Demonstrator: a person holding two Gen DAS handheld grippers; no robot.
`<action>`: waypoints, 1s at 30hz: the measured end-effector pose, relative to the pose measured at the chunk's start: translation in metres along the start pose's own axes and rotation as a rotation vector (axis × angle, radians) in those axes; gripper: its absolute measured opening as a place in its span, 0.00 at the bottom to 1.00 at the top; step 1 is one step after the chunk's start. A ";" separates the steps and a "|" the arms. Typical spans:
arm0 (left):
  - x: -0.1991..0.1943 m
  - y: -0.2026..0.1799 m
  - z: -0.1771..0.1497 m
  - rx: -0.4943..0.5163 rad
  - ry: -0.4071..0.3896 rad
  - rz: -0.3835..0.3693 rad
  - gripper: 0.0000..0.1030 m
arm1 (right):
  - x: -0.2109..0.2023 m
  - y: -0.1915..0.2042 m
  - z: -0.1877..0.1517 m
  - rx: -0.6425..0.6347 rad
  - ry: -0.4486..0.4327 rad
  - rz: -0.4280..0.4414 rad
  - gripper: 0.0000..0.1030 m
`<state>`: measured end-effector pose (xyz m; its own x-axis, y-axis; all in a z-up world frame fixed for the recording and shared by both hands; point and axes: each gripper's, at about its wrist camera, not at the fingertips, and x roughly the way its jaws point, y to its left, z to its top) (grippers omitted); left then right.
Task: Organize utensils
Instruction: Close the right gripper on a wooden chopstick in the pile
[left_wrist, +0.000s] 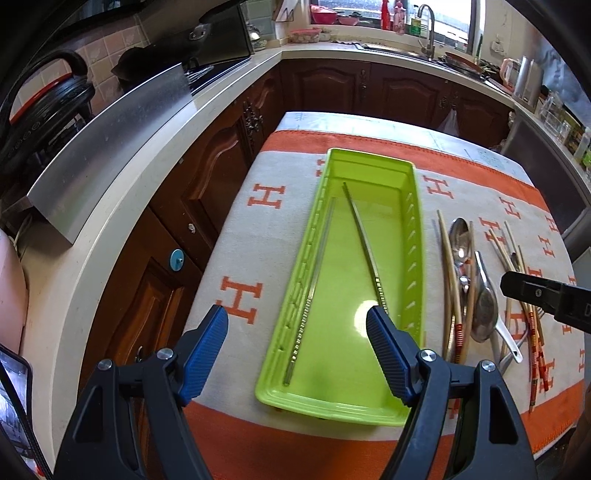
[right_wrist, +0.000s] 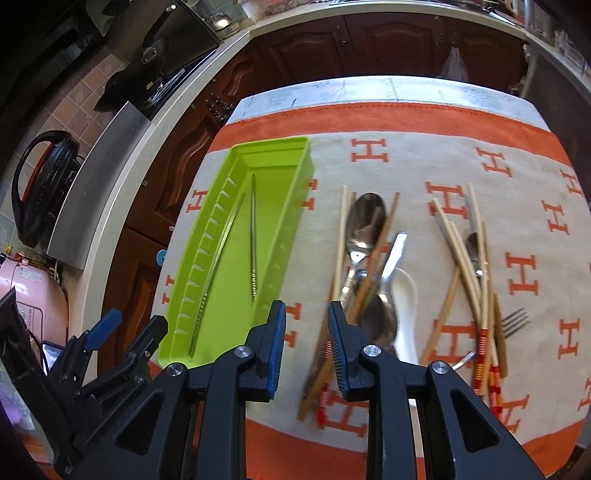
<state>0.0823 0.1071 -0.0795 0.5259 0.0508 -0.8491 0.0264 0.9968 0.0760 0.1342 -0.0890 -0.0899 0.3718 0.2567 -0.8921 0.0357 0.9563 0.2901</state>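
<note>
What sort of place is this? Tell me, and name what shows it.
Most likely a home kitchen: a sink tap under a window, wooden cabinets below an L-shaped countertop, and a stovetop with cookware.

Dark wooden cabinets (left_wrist: 207, 177), sunlit window (left_wrist: 388, 11)

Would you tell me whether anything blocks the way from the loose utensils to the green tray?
Nothing visible does: only bare cloth lies between the utensil pile and the green tray, which holds just two metal chopsticks.

Lime-green tray (left_wrist: 412, 229) on a grey cloth (left_wrist: 258, 236) patterned with orange H's.
</note>
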 end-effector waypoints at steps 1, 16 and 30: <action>-0.001 -0.003 0.000 0.004 -0.001 -0.004 0.73 | -0.006 -0.006 -0.004 0.003 -0.008 -0.004 0.26; -0.013 -0.064 -0.002 0.098 0.013 -0.083 0.74 | -0.043 -0.078 -0.031 0.084 -0.042 -0.055 0.28; -0.031 -0.108 0.012 0.186 -0.027 -0.114 0.74 | -0.073 -0.103 -0.024 0.083 -0.087 -0.100 0.28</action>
<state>0.0735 -0.0027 -0.0547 0.5332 -0.0655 -0.8434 0.2418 0.9672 0.0777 0.0811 -0.2023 -0.0632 0.4416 0.1441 -0.8856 0.1518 0.9608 0.2320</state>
